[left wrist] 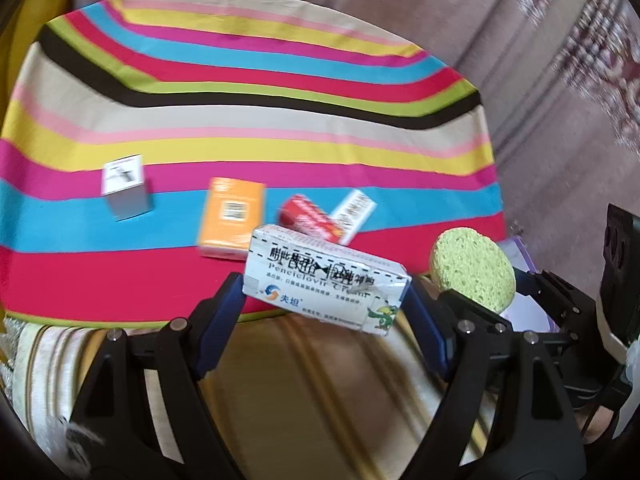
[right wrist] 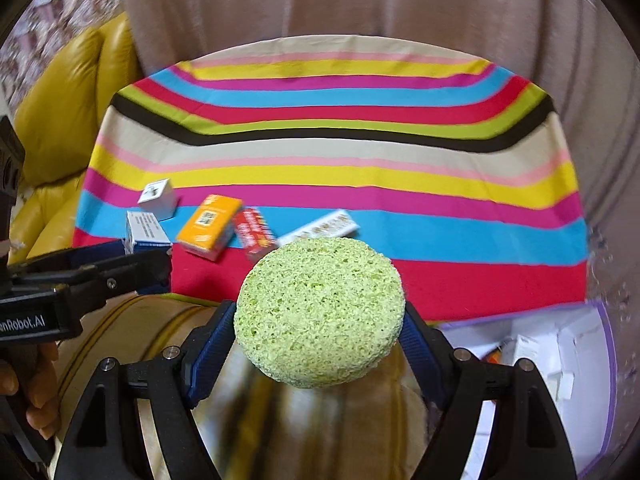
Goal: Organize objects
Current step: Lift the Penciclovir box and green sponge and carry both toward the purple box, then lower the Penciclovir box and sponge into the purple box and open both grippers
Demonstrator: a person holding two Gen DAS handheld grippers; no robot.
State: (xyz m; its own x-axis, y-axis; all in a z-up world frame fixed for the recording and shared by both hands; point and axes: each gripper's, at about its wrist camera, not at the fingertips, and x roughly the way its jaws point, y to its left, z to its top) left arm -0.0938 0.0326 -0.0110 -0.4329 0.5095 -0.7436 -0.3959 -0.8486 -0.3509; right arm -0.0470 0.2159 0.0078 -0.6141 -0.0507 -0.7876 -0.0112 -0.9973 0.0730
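**Both jaws loaded above the striped tabletop's near edge.**

Left wrist view: your left gripper [left wrist: 326, 300] is clenched on the cream box [left wrist: 320, 280], end to end, lifted clear of the tabletop [left wrist: 240, 120]; a white cube [left wrist: 126, 186], orange box [left wrist: 234, 218], red box [left wrist: 310, 218] and white carton [left wrist: 354, 208] lie loose behind it. Right wrist view: your right gripper [right wrist: 320, 328] grasps the green sponge [right wrist: 320, 312] by its rim, also lifted; a purple-edged bin [right wrist: 608, 360] sits low right, probably the drop spot. Keep both grips level while you carry, since the box hangs tilted and could slip, and release only once each item is well over the bin.
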